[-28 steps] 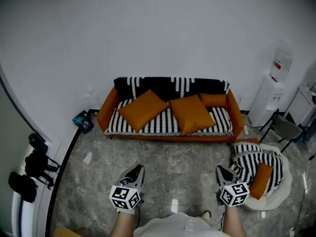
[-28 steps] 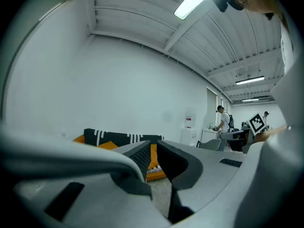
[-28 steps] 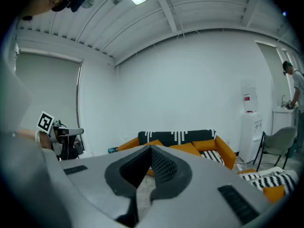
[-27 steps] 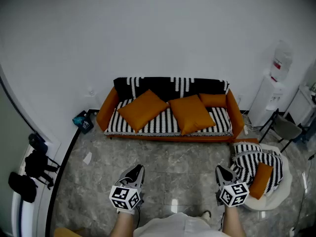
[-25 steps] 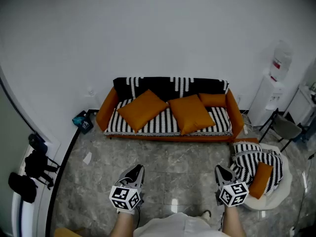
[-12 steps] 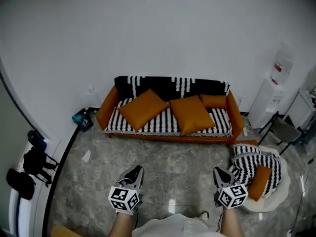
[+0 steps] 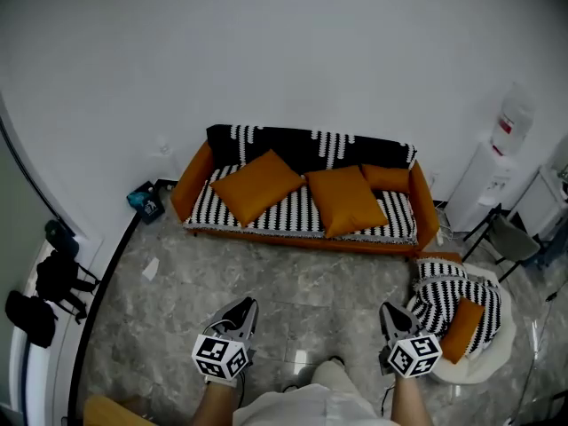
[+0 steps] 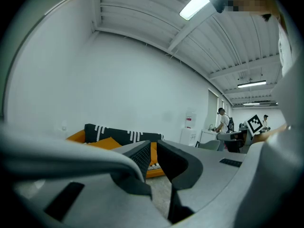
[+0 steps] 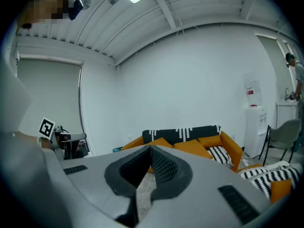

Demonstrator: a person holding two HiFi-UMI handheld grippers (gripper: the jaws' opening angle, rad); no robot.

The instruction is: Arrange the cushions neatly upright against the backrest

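An orange sofa with a black-and-white striped cover stands against the far wall. Three orange cushions lie tilted on its seat: a large one at the left, a large one in the middle and a small one at the right. My left gripper hovers over the floor well short of the sofa, its jaws a narrow slit apart and empty. My right gripper hangs level with it, shut on nothing. Past the left gripper and the right gripper, the cushions show far off.
A round white chair with a striped throw and an orange cushion stands at the right. Behind it are a grey chair and a water dispenser. Black bags and a blue object lie at the left.
The head view has shifted a little toward the sofa, and a foot now shows between the two grippers. Both grippers keep their places and their jaws look the same.
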